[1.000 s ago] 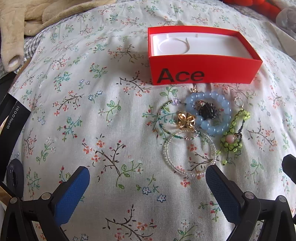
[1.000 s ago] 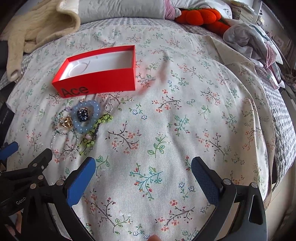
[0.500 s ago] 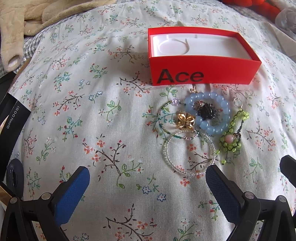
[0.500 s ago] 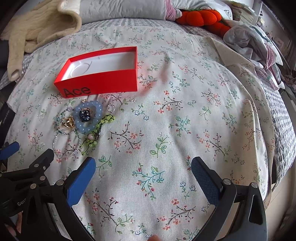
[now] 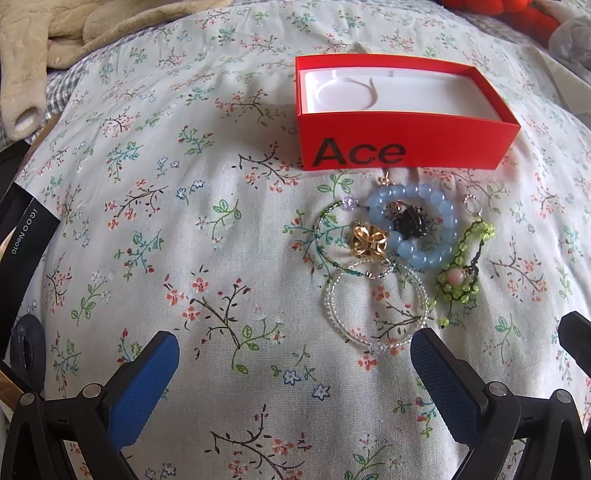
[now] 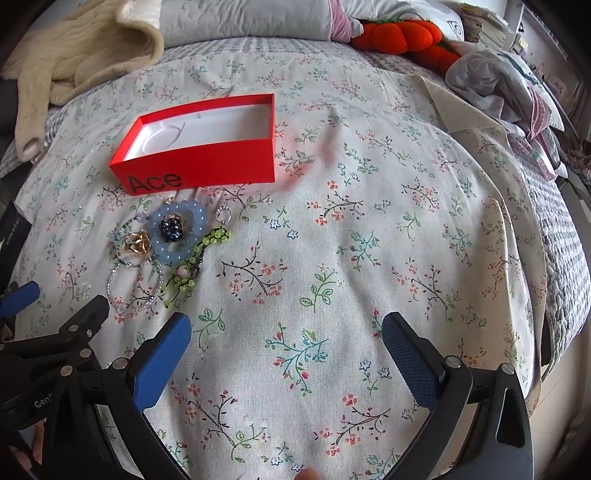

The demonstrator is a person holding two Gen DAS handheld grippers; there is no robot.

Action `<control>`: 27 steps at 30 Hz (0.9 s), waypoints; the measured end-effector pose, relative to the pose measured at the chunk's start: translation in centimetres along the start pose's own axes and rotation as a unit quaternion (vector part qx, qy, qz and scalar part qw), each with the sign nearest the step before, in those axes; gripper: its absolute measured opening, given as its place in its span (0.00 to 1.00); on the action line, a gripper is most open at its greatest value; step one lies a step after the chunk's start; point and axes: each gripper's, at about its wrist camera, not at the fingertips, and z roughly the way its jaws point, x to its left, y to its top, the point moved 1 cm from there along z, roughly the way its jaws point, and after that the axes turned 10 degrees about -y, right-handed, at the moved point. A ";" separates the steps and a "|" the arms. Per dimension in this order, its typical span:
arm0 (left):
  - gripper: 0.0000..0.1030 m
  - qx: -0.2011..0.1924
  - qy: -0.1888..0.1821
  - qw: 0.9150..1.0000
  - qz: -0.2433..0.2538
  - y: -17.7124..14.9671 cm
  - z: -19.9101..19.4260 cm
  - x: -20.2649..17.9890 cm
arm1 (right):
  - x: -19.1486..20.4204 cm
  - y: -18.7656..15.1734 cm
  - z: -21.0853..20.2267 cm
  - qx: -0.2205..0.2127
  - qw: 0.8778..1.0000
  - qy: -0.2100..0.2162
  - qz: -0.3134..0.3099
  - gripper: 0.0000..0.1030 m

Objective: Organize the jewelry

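Note:
A red open box marked "Ace" [image 5: 406, 151] with a white insert lies on the floral bedspread; it also shows in the right wrist view [image 6: 207, 166]. In front of it lies a jewelry pile: a blue bead bracelet [image 5: 439, 218] [image 6: 168, 253], a dark brooch [image 5: 410, 219], a gold flower piece [image 5: 369, 240] [image 6: 136, 242], a clear bead bracelet [image 5: 376, 306] [image 6: 135, 284], a green bead piece [image 5: 458, 277] [image 6: 192, 262]. My left gripper [image 5: 295, 373] is open, just short of the pile. My right gripper [image 6: 286, 354] is open and empty, to the pile's right.
A cream knit garment [image 6: 74, 55] lies at the back left. An orange plush [image 6: 402, 35] and crumpled clothes [image 6: 491, 77] lie at the back right. A black box marked iQOO Neo10 [image 5: 22, 236] stands at the left edge. The bed drops off at the right.
Both grippers have drifted slightly; the right view has shifted so the box and pile sit a little further right and lower. Nothing was taken hold of.

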 end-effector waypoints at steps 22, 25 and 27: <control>1.00 -0.005 -0.070 0.997 -0.035 2.5 -0.7 2.5 | 0.1 2.3 0.8 -0.009 0.999 0.048 -0.019 1.00; 0.99 0.019 -0.088 0.996 -0.028 3.7 -0.3 2.7 | 0.0 3.6 1.2 0.005 0.997 0.070 -0.027 1.00; 0.98 0.029 -0.100 0.994 -0.028 4.5 0.2 2.9 | 0.0 4.5 1.6 0.019 0.996 0.087 -0.030 1.00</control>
